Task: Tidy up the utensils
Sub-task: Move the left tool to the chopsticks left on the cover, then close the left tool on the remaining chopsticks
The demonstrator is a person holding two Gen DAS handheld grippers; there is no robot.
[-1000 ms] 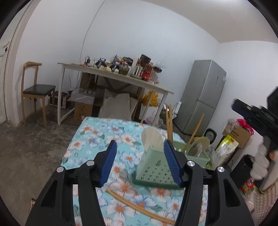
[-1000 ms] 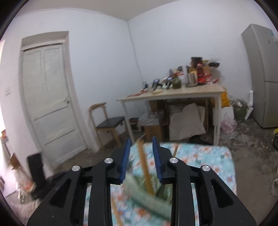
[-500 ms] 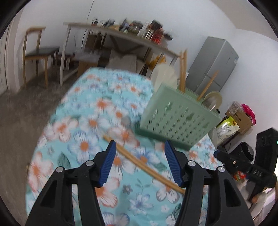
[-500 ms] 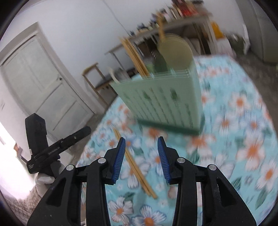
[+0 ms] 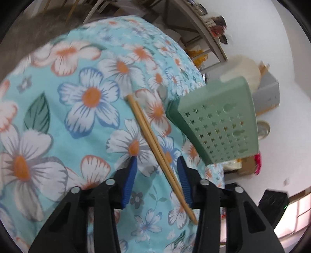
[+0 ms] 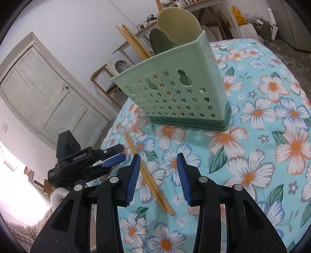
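Observation:
A pair of wooden chopsticks (image 5: 149, 134) lies flat on the floral tablecloth (image 5: 91, 97), beside a green perforated utensil holder (image 5: 217, 124). My left gripper (image 5: 157, 161) is open, low over the cloth, with the chopsticks running between its fingers. In the right wrist view the same chopsticks (image 6: 147, 171) lie between the open fingers of my right gripper (image 6: 158, 160). The holder (image 6: 175, 97) stands upright beyond it and holds chopsticks, spoons and a round pale plate. The left gripper also shows in the right wrist view (image 6: 114, 155), at the table's left edge.
The table edge falls away on the left in the right wrist view. A white door (image 6: 42, 101) and a wooden chair (image 6: 105, 81) stand beyond it. A cluttered wooden table (image 6: 194, 7) and a grey fridge (image 5: 268, 95) stand behind.
Both grippers have tilted down and dropped low over the tablecloth. Each now straddles the lying chopsticks. The right gripper's fingers stand wider apart than a second ago.

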